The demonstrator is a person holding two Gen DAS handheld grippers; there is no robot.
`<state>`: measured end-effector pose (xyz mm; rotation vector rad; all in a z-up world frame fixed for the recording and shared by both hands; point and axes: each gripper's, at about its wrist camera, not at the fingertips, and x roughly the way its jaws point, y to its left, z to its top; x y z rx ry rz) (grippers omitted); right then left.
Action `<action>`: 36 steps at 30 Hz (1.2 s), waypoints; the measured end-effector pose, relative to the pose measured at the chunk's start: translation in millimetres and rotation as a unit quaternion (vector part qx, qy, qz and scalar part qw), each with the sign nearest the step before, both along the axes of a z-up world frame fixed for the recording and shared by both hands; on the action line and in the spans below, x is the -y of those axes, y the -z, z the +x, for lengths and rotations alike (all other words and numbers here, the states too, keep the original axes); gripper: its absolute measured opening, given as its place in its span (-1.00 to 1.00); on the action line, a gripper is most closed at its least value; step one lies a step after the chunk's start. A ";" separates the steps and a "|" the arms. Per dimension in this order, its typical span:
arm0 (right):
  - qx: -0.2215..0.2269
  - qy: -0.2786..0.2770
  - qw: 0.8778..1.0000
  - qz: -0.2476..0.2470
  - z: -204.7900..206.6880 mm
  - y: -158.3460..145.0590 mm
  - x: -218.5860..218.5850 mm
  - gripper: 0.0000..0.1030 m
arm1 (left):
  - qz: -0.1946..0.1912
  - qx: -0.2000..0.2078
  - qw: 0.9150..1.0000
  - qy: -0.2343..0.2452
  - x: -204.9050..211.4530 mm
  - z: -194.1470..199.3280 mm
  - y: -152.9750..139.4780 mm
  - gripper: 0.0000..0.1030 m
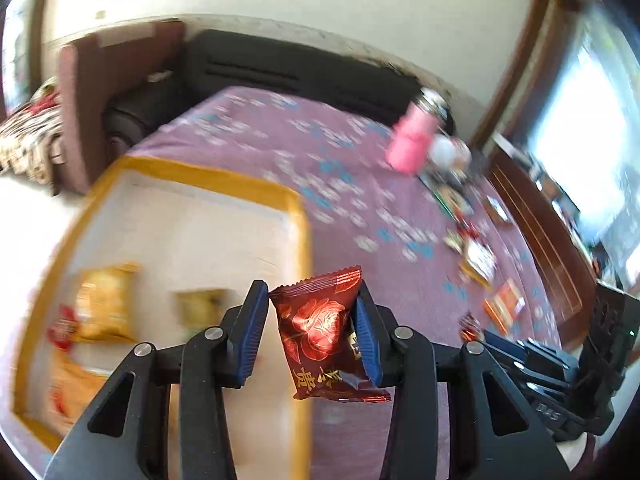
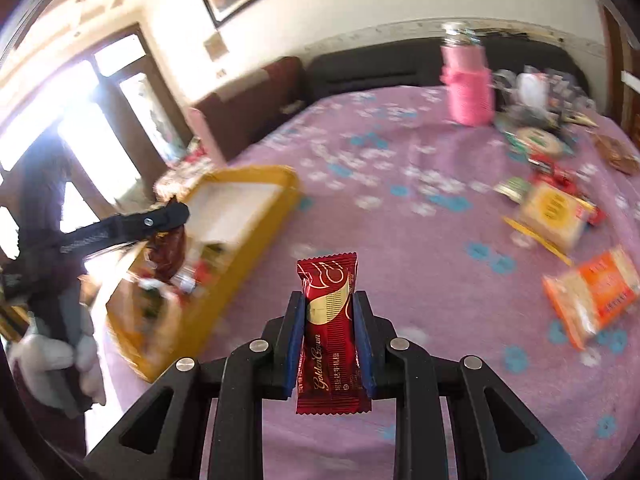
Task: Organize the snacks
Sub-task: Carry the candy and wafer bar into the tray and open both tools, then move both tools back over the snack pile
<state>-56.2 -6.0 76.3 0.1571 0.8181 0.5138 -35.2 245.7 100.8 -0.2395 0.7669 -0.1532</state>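
My left gripper (image 1: 310,300) is shut on a dark red rose-print snack packet (image 1: 320,332), held above the right rim of the yellow-rimmed tray (image 1: 300,216). The tray holds a yellow chip bag (image 1: 106,304) and other snacks. My right gripper (image 2: 328,300) is shut on a red Golden Crown wafer packet (image 2: 330,336), held above the purple tablecloth (image 2: 400,220), right of the tray (image 2: 276,204). The left gripper (image 2: 176,212) with its packet (image 2: 168,252) also shows in the right wrist view, over the tray.
A pink bottle (image 2: 468,84) stands at the table's far side. Loose snacks lie at the right: an orange packet (image 2: 592,296), a yellow box (image 2: 552,216) and several small packets (image 2: 536,144). A black sofa (image 1: 296,68) lies beyond the table.
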 end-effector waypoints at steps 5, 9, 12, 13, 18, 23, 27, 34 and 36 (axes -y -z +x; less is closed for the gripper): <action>-0.013 -0.060 0.998 0.033 10.2 -18.0 -57.7 -0.54 | -0.006 -0.007 0.998 -0.061 -61.2 8.3 -1.3 -0.22; -0.025 -0.097 0.995 0.023 26.2 -16.4 -115.4 -0.54 | -0.003 -0.039 0.995 -0.096 -94.3 34.6 18.9 -0.22; -0.042 -0.108 0.993 0.003 39.2 -2.9 -151.0 -0.54 | -0.003 -0.056 0.992 -0.114 -109.1 48.6 35.4 -0.21; -0.043 -0.108 0.993 -0.005 42.3 0.8 -158.4 -0.54 | -0.013 -0.062 0.991 -0.115 -114.1 52.7 40.9 -0.20; -0.053 -0.095 0.993 -0.034 56.6 17.6 -181.9 -0.47 | -0.046 -0.060 0.990 -0.116 -129.9 48.1 44.4 -0.05; -0.045 -0.079 0.995 -0.039 62.5 20.0 -182.9 -0.23 | -0.039 -0.051 0.990 -0.128 -131.1 39.6 30.0 0.25; -0.028 -0.066 0.997 -0.025 56.1 8.4 -167.5 -0.17 | -0.026 -0.023 0.988 -0.149 -125.9 19.2 10.1 0.37; 0.003 -0.015 1.000 -0.018 31.0 -12.0 -114.4 0.00 | 0.000 0.073 0.983 -0.171 -98.3 -43.9 -23.6 0.45; 0.011 -0.003 1.000 -0.017 23.1 -14.4 -98.4 0.07 | 0.028 0.083 0.981 -0.172 -80.0 -54.9 -26.3 0.47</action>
